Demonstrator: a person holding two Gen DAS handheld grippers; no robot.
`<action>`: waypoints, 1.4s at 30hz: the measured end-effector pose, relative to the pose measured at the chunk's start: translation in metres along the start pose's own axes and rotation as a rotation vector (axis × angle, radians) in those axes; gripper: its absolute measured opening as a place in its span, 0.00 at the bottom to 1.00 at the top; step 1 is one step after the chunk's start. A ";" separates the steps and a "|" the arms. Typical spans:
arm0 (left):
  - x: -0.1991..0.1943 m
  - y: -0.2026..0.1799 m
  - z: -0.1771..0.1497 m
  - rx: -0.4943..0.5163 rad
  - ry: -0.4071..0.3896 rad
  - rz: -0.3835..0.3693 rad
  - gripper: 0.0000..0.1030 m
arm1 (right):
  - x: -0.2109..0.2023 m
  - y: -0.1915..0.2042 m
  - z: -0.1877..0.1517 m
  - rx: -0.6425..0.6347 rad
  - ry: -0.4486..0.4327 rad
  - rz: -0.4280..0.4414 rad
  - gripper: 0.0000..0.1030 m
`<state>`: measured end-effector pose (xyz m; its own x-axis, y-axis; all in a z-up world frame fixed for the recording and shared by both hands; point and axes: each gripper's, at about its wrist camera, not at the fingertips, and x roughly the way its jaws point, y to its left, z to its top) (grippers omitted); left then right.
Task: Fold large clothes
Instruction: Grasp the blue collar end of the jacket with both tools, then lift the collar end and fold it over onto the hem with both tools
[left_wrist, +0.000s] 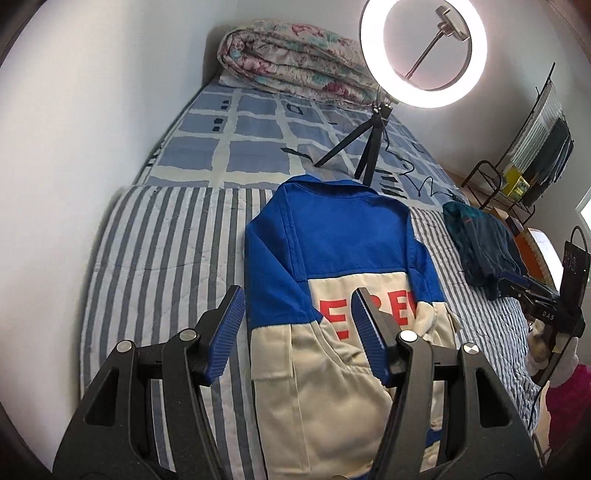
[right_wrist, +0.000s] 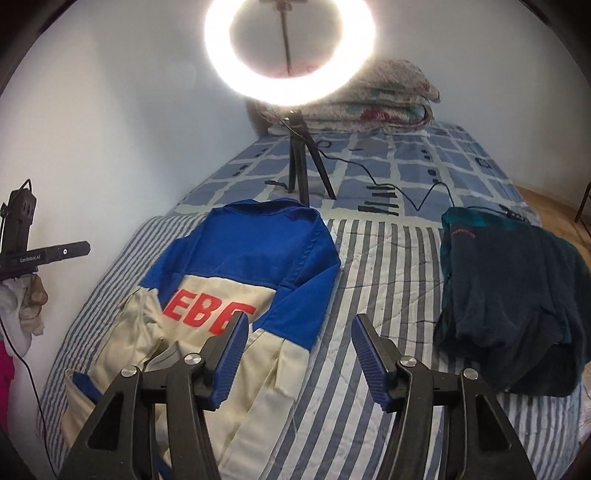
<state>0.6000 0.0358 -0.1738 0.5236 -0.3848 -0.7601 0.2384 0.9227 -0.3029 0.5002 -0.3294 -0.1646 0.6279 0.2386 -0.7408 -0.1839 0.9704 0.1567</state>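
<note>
Blue-and-cream jacket (left_wrist: 332, 295) lay flat on the striped quilt (left_wrist: 166, 266), just before the ring light (left_wrist: 423, 51). Both grippers, left (left_wrist: 295, 332) and right (right_wrist: 299, 350), hovered above it, jaws apart and empty. Only the right view showed the dark garment (right_wrist: 509, 295) whole (right of the jacket).

Jacket (right_wrist: 240, 280) lies on bed (right_wrist: 388, 295), dark garment (right_wrist: 517, 302) right, tripod (right_wrist: 306, 166) behind.

The left gripper (left_wrist: 297, 314) angles downward, its jaws parted with nothing pinched between the blue pads; the right gripper (right_wrist: 299, 343) tilts down likewise, jaws apart and empty; in the right wrist view a gloved hand (right_wrist: 27, 299) sits at nine o'clock.
</note>
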 end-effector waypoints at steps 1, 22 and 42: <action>0.013 0.004 0.004 -0.004 0.011 -0.005 0.60 | 0.015 -0.009 0.004 0.019 0.012 0.004 0.52; 0.185 0.041 0.057 -0.012 0.151 -0.041 0.60 | 0.187 -0.054 0.058 0.129 0.064 0.097 0.48; 0.137 0.000 0.061 0.076 0.004 0.010 0.03 | 0.148 -0.025 0.070 0.103 -0.050 0.091 0.01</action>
<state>0.7216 -0.0184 -0.2427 0.5231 -0.3751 -0.7653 0.2942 0.9222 -0.2509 0.6507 -0.3161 -0.2324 0.6498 0.3247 -0.6872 -0.1644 0.9428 0.2900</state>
